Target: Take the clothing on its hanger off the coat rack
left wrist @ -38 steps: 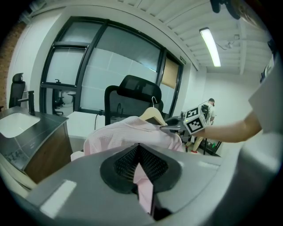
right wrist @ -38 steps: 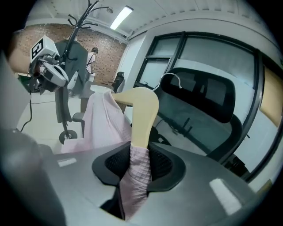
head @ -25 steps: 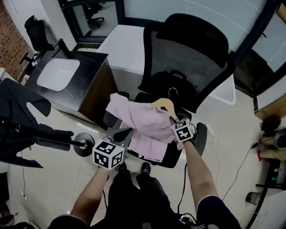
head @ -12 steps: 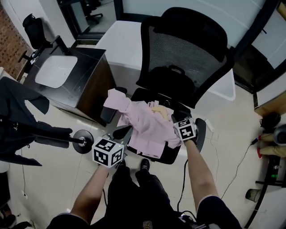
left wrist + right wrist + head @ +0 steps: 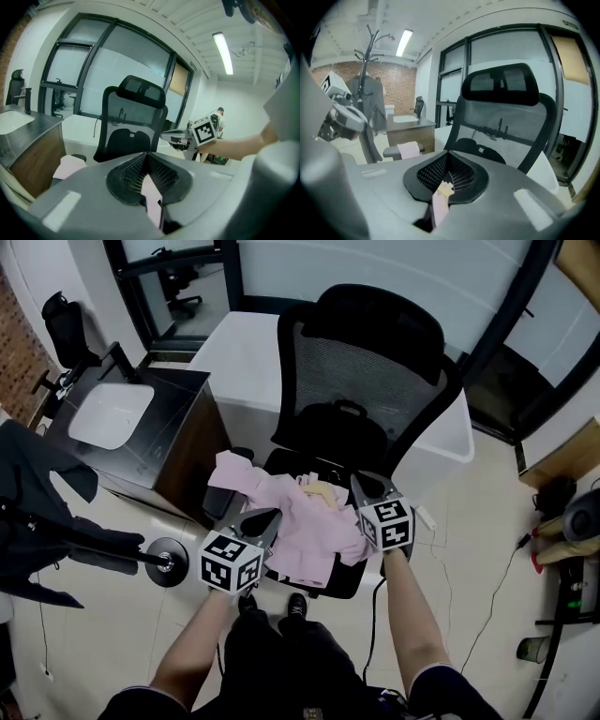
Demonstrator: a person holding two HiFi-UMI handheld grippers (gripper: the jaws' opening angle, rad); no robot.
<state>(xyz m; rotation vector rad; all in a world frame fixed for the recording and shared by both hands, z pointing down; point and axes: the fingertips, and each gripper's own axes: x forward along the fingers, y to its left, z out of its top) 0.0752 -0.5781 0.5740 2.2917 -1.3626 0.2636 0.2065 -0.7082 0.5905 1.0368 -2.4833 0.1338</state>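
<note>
A pink shirt (image 5: 302, 532) on a wooden hanger (image 5: 323, 491) lies crumpled on the seat of a black mesh office chair (image 5: 361, 362). One sleeve drapes over the chair's left armrest (image 5: 408, 150). My right gripper (image 5: 360, 481) hovers just above the hanger end with its jaws shut and nothing clamped; pink cloth and a bit of wood show beneath it (image 5: 440, 197). My left gripper (image 5: 275, 515) is shut too, poised over the shirt's left edge, and pink cloth shows below its jaws (image 5: 152, 197). The coat rack (image 5: 370, 47) stands off to the left, carrying a dark coat (image 5: 37, 512).
The rack's round base (image 5: 167, 562) sits on the floor left of the chair. A dark desk with a white pad (image 5: 141, 427) and a white table (image 5: 244, 352) stand behind. Cables and bags lie at the right (image 5: 553, 549). My legs are right before the chair.
The shirt and hanger went down from mid-air onto the chair seat. My right gripper let go of the hanger and shut above it. The left gripper stayed shut beside the shirt.
</note>
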